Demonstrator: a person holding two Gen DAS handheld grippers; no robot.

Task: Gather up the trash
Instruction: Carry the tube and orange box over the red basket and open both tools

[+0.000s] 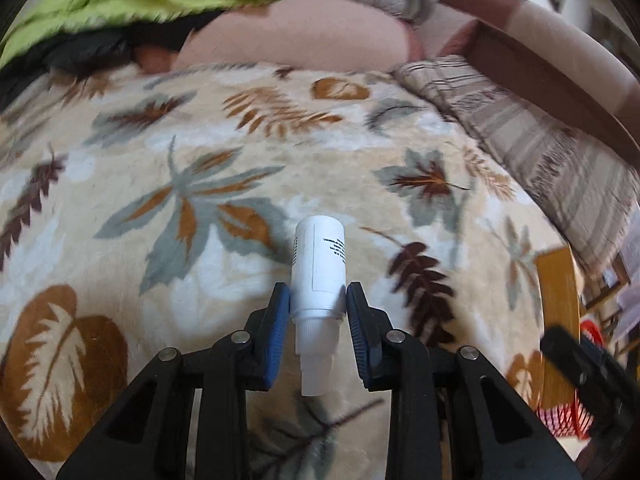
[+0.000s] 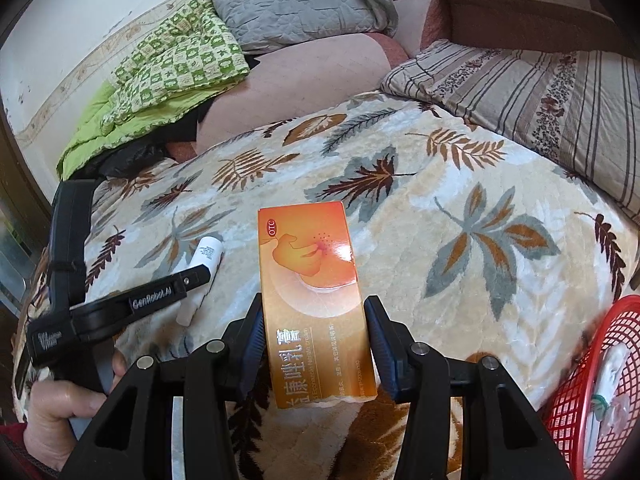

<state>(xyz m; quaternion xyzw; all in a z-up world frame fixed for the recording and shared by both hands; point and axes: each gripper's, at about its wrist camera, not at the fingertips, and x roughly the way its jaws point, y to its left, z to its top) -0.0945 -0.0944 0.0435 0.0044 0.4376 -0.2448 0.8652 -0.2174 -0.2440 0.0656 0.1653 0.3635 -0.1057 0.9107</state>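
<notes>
Left gripper (image 1: 318, 300) clamped on one white bottle (image 1: 318, 264) | right gripper (image 2: 314, 336) clamped on one orange box (image 2: 316, 304) | one red basket (image 2: 592, 380) beside the leaf-print blanket (image 2: 460, 208)

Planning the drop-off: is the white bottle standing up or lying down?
Lying down. The white bottle lies on its side on the leaf blanket, nozzle toward the left gripper, whose jaws flank it.

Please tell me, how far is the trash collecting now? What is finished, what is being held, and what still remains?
Done: the red basket already holds some pale rubbish. In hand: the right gripper clamps an orange ointment box, and the left gripper has its pads against a white spray bottle over the leaf-patterned blanket. Left: both items still need to go into the basket.
</notes>
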